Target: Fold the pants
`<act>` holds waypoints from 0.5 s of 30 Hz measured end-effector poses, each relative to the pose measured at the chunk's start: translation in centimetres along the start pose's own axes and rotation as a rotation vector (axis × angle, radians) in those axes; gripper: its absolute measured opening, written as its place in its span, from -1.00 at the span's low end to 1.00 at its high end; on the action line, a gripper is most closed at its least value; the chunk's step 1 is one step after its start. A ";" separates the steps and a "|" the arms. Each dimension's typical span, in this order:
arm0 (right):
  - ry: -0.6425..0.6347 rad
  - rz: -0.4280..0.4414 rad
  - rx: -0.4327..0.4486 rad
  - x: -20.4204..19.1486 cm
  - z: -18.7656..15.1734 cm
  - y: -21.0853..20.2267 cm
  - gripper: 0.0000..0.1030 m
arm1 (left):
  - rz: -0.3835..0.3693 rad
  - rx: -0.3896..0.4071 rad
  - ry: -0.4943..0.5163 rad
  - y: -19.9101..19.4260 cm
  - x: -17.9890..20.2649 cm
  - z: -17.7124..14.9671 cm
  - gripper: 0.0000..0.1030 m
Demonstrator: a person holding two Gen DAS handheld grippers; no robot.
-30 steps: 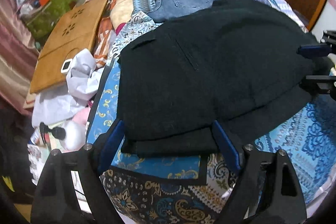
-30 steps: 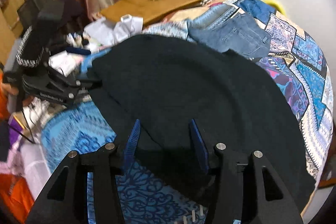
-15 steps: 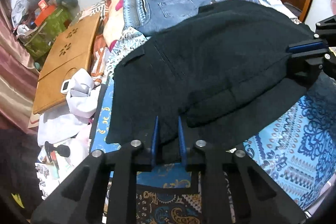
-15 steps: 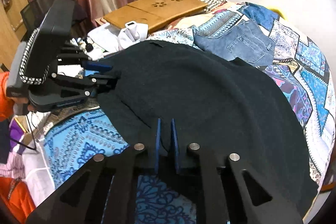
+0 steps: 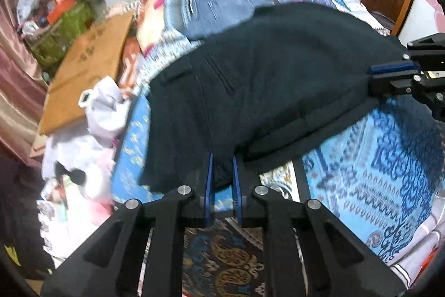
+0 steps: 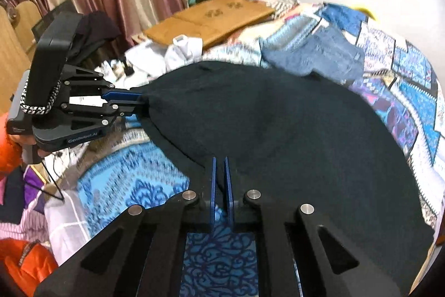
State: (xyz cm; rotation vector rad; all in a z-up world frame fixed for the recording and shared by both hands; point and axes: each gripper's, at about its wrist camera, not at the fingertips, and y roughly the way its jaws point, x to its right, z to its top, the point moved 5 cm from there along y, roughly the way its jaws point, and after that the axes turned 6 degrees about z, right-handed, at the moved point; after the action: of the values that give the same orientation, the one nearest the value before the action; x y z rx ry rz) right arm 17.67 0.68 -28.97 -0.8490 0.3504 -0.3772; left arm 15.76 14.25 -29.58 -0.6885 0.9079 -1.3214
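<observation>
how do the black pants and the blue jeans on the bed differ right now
The black pants are plain dark cloth, spread wide over the near part of the bed; the blue jeans are faded denim, bunched smaller behind them. The black pants are pinched along their near edge by the left hand-held gripper and right hand-held gripper; nothing grips the jeans. The pants' far edge overlaps the jeans. Both lie on the patterned bedspread.

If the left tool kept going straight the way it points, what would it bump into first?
The left tool is shut on the black pants, so it would push straight into that cloth. Beyond lie the blue jeans, though depth is hard to judge.
</observation>
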 end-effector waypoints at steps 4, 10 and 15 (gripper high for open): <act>0.054 0.028 -0.002 0.4 0.2 -0.7 -0.72 | 0.015 0.006 -0.011 -0.9 -0.1 0.1 -0.65; 0.088 0.013 0.105 1.4 1.7 -3.9 -0.15 | -0.032 0.071 -0.112 -4.0 -2.1 3.0 -0.13; 0.144 -0.084 0.150 3.9 2.4 -4.8 -0.09 | -0.008 0.138 -0.124 -4.7 -2.0 6.5 0.12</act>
State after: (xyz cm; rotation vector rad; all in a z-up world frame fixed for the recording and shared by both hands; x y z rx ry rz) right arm 21.27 -2.35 -24.33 -0.6926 0.4155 -0.5382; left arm 18.97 15.05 -22.07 -0.6591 0.7082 -1.3208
